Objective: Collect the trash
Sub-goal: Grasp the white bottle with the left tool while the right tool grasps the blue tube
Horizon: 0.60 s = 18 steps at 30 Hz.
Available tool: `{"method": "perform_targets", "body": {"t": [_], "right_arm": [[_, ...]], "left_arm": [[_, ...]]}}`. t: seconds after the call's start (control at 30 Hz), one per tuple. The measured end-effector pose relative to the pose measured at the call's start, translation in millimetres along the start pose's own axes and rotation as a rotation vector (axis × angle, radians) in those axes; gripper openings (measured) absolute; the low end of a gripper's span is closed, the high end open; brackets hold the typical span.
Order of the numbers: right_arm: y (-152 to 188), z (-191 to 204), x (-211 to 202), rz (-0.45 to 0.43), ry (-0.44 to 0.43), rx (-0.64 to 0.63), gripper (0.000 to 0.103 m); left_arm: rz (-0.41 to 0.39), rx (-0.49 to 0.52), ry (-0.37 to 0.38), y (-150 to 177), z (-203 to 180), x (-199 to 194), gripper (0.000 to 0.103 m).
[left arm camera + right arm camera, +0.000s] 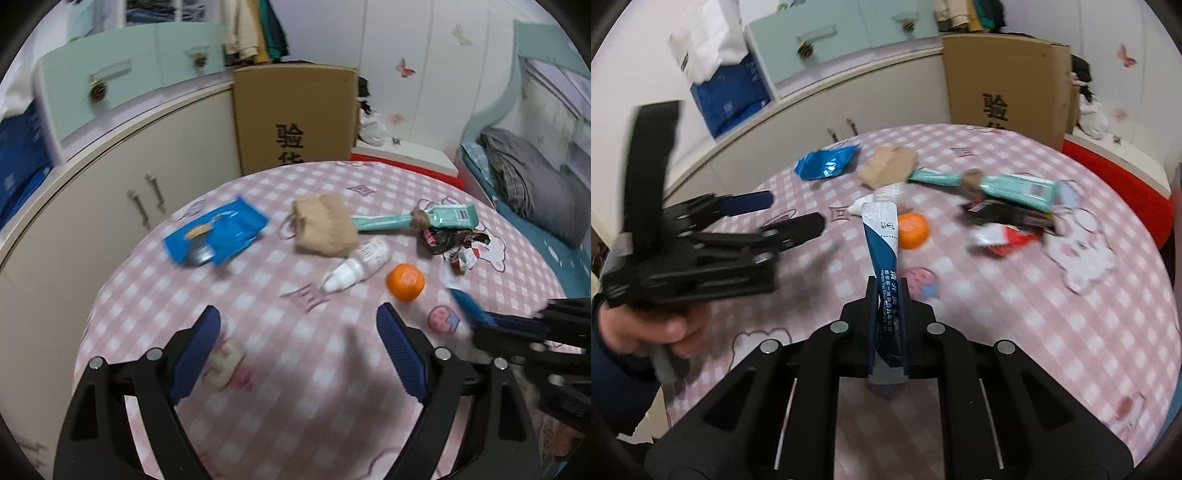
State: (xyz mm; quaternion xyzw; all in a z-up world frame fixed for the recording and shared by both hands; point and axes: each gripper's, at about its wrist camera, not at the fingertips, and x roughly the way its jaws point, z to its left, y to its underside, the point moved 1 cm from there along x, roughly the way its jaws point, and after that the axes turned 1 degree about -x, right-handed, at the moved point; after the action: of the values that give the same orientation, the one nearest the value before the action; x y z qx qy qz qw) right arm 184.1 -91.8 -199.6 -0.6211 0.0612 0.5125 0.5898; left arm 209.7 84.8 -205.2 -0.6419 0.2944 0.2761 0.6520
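While most of the litter lay scattered across the round table with its pink checked cloth, only one piece was in hand, so the collecting looked barely begun. Behind the table stood a cardboard box, and whether it served as the bin could not be told. Largest among the loose pieces were the blue foil packet toward the far left edge and the tan crumpled paper beside it, then the long mint-green tube with the dark and red wrappers just in front of it. Smaller still were the white dropper bottle and the orange cap near the middle. The left gripper hovered over bare cloth with its jaws wide apart and nothing between them. The right gripper had its jaws together, clamped on the blue-and-white sachet, which stuck out forward above the table. Everything else remained to be picked up.
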Motion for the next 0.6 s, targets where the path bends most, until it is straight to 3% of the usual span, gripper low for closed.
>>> {"method": "perform_targets", "body": {"t": [0.2,0.23,0.27,0.33,0.37,0.4,0.6], "right_arm": [[7.0,-28.5,-29.1,-0.057,0.0,0.1,0.01],[7.5,-30.8,-30.7,-0.062,0.002,0.107,0.01],[8.7,-33.9,-34.1,-0.069,0.003,0.117,0.01],[11.2,-40.7,-41.3,-0.086,0.004,0.142,0.01],[13.2,-43.3,-43.9,-0.092,0.005,0.151,0.01],[14.1,-46.2,-46.8,-0.098,0.009,0.161,0.01],[19.6,-57.5,-71.1,-0.151,0.019,0.199,0.01]], "left_arm": [[0.041,0.084,0.002,-21.2,-19.5,39.9,0.083],[0.053,0.094,0.009,-23.1,-21.6,45.5,0.077],[0.072,0.099,0.031,-24.2,-24.0,50.6,0.058],[0.074,0.093,0.067,-26.1,-26.0,52.4,0.046],[0.078,0.101,0.077,-26.7,-27.9,51.9,0.028],[0.087,0.096,0.094,-26.9,-29.2,50.3,0.023],[0.056,0.038,0.131,-19.1,-30.1,24.2,0.023]]}}
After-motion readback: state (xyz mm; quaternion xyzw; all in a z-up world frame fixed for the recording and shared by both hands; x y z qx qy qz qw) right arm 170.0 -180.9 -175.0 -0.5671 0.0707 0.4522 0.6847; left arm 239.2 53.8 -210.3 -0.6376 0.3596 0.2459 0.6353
